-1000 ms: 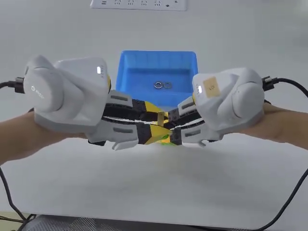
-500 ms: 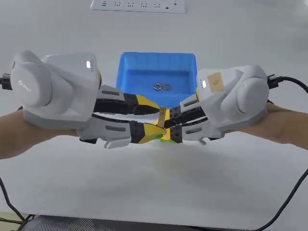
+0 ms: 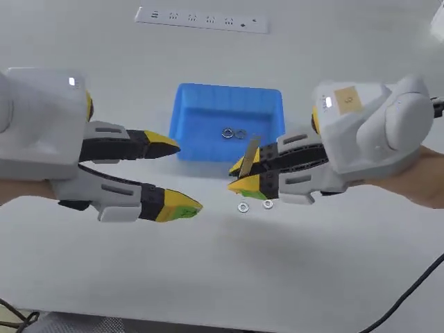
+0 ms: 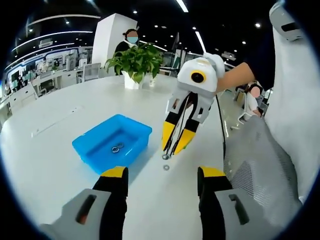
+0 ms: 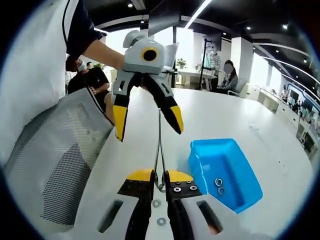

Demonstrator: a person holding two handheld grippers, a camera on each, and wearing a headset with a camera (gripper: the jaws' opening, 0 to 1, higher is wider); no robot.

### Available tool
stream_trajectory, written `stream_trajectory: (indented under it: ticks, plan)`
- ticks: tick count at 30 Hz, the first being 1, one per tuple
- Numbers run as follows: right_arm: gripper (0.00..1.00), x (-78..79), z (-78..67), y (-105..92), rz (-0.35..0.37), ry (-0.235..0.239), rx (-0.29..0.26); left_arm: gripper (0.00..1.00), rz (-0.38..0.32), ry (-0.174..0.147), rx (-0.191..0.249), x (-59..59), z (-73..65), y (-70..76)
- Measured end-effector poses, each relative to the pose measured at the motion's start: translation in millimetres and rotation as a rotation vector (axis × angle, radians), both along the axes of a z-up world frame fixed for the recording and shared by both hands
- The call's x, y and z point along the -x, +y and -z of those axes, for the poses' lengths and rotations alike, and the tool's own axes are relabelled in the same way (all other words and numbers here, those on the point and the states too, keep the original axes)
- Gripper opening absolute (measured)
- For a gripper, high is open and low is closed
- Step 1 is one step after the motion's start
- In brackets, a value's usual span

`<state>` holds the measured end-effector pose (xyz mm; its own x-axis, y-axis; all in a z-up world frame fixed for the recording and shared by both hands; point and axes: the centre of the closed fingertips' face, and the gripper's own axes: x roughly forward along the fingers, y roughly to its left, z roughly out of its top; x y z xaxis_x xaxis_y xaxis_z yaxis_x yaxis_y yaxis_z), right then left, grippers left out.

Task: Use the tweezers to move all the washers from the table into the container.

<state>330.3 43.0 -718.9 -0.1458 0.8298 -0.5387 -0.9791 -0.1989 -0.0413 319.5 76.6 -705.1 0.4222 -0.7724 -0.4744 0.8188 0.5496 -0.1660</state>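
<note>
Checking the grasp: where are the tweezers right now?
Head view: the tweezers are clamped in the right tool, just in front of the blue container and near two loose washers.

The left gripper (image 3: 182,177) is drawing apart from the right gripper (image 3: 235,177), jaws spreading wide, leaving the tweezers (image 3: 250,148) clamped in the right alone.

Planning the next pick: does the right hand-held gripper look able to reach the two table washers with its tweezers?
Probably yes. The right hand-held gripper, shut on the tweezers, hovers close by the washers, which lie on bare table with nothing between. The left hand-held gripper stands apart, open.
</note>
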Motion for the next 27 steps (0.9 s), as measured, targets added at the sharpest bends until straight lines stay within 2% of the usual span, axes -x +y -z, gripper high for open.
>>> stream_trajectory:
  ticks: [2,6,8,10,13,17,19,24,27]
  plan:
    - [0.10,-0.7,-7.0,0.6,-0.005,-0.008,-0.002,0.66,-0.016,0.003,0.005,-0.1,-1.6,2.6]
    - [0.10,-3.1,-18.8,3.9,-0.012,-0.018,-0.015,0.68,-0.055,-0.015,0.016,-3.1,-3.0,6.4]
    - [0.10,-4.0,-24.3,5.3,-0.021,-0.042,-0.011,0.69,-0.054,-0.017,-0.005,-1.7,0.4,9.0]
    - [0.10,-4.7,-31.3,6.6,-0.024,-0.040,-0.017,0.68,-0.056,-0.037,-0.015,-1.0,0.4,11.3]
    - [0.10,-5.7,-38.7,9.1,-0.031,-0.053,-0.020,0.71,-0.077,-0.043,0.002,-2.2,-2.6,12.8]
    - [0.10,-10.1,-42.2,11.6,-0.037,-0.067,-0.023,0.76,-0.072,-0.031,0.010,0.4,-3.0,11.3]
    - [0.10,-15.1,-45.8,13.5,-0.026,-0.076,-0.027,0.77,-0.071,-0.017,0.022,3.0,-3.0,9.0]
    - [0.10,-34.1,-48.7,14.4,0.003,-0.091,-0.036,0.87,-0.069,-0.026,0.058,6.3,-4.5,2.7]
    - [0.10,-51.2,-51.1,15.5,0.032,-0.095,-0.046,0.93,-0.058,-0.023,0.059,8.2,-3.5,-0.2]
